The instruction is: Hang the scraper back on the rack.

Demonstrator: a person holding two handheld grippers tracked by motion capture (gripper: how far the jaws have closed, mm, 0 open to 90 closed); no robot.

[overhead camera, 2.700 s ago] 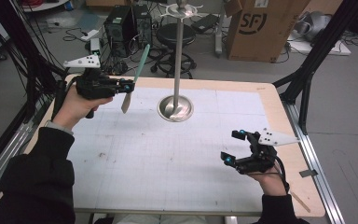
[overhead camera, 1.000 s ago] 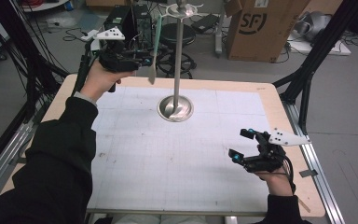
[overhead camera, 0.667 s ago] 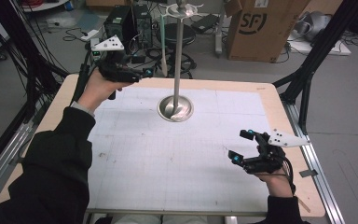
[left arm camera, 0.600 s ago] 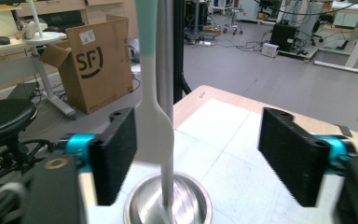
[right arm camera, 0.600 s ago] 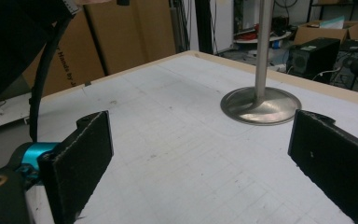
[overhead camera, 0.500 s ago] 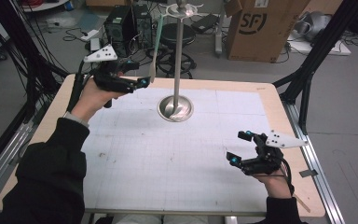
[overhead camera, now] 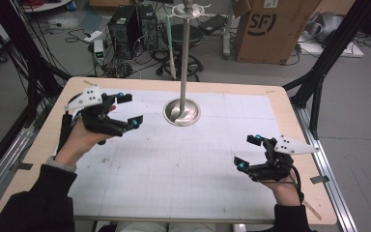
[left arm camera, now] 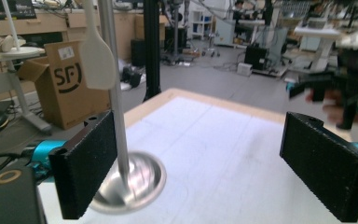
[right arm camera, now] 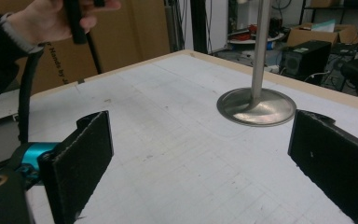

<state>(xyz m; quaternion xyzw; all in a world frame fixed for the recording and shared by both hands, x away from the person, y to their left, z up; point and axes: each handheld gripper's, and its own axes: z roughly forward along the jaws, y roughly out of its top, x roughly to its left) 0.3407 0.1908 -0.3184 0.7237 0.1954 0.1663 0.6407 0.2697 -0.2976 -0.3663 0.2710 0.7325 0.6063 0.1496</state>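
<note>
The spatula hangs from the top of the metal stand behind the bench. The left gripper has just been opening its fingers, nothing between them. The right gripper rests released. The hanging step looks done; next, the left hand should probably draw back clear of the stand.

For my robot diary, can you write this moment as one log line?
left gripper: jaws just been opening, nothing between | right gripper: open, empty | spatula: hangs from stand
</note>
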